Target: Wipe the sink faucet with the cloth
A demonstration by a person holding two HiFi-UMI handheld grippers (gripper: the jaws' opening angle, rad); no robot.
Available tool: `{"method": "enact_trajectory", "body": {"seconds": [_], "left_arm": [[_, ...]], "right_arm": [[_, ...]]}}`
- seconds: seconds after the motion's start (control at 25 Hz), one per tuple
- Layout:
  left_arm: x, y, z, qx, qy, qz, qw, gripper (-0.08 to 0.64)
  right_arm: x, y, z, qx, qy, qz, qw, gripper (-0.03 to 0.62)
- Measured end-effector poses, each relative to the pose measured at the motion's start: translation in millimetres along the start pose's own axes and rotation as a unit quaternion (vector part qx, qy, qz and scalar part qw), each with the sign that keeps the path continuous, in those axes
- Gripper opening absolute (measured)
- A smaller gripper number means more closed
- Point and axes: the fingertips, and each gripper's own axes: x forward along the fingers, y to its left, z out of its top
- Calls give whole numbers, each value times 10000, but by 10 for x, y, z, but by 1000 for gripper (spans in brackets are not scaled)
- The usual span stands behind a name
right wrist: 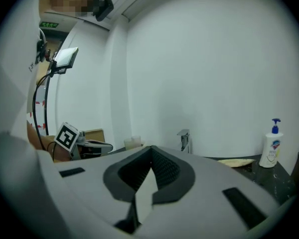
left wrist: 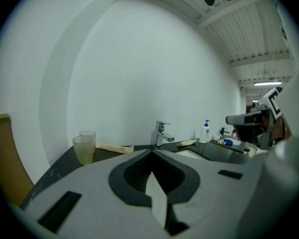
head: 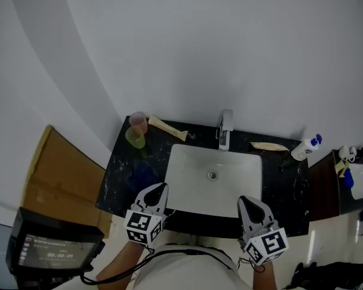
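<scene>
**Both grippers shut and empty at the front edge of the sink, faucet untouched**

Head view: the left gripper (head: 160, 191) and right gripper (head: 247, 203) sit over the near rim of the white sink (head: 187, 180), one at each front corner, both pointing toward the wall. The faucet (head: 225, 128) stands at the back middle of the sink, well apart from both grippers. The left rolled cloth (head: 166, 128) lies on the black countertop (head: 122, 171) left of the faucet. The right rolled cloth (head: 268, 145) lies to its right. Can't tell which one is meant for wiping. A pink cup (head: 138, 122) and a green cup (head: 135, 138) stand touching at the back left corner, and a soap bottle (head: 304, 148) is at the far right. A cardboard box (head: 60, 180) stands left of the counter.

Left gripper view: jaws pressed together, tips meeting, nothing between them. Ahead are the faucet (left wrist: 162, 134), the green cup (left wrist: 83, 149), the left rolled cloth (left wrist: 114, 147) and the soap bottle (left wrist: 205, 132). The right gripper (left wrist: 251, 119) shows at the right edge.

Right gripper view: jaws also pressed together, nothing pinched. The faucet (right wrist: 184, 140) is straight ahead and far off. The right rolled cloth (right wrist: 235, 162) and soap bottle (right wrist: 272, 146) are to the right, and the left gripper (right wrist: 84, 144) is at the left.
</scene>
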Motion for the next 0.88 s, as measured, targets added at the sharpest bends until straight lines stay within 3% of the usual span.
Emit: {"method": "enact_trajectory", "body": {"seconds": [0.28,0.6,0.76,0.88], "left_arm": [[-81,516,-377,11,455,904,9949,0],[-445,868,-601,-264,644,1740,9823,0],[-461,998,-737,-330,752,2009,9762,0],[-381,1039,-847,-357,928,2007,9746,0]], "right_arm": [[611,415,-160,-44,263,1142,9931,2],[1385,1317,-462,-289,661,2593,9631,2],[1640,1544,-677,-561,807,2913,9516,2],[1785,1615,-759,-623,879,3039,9466,2]]}}
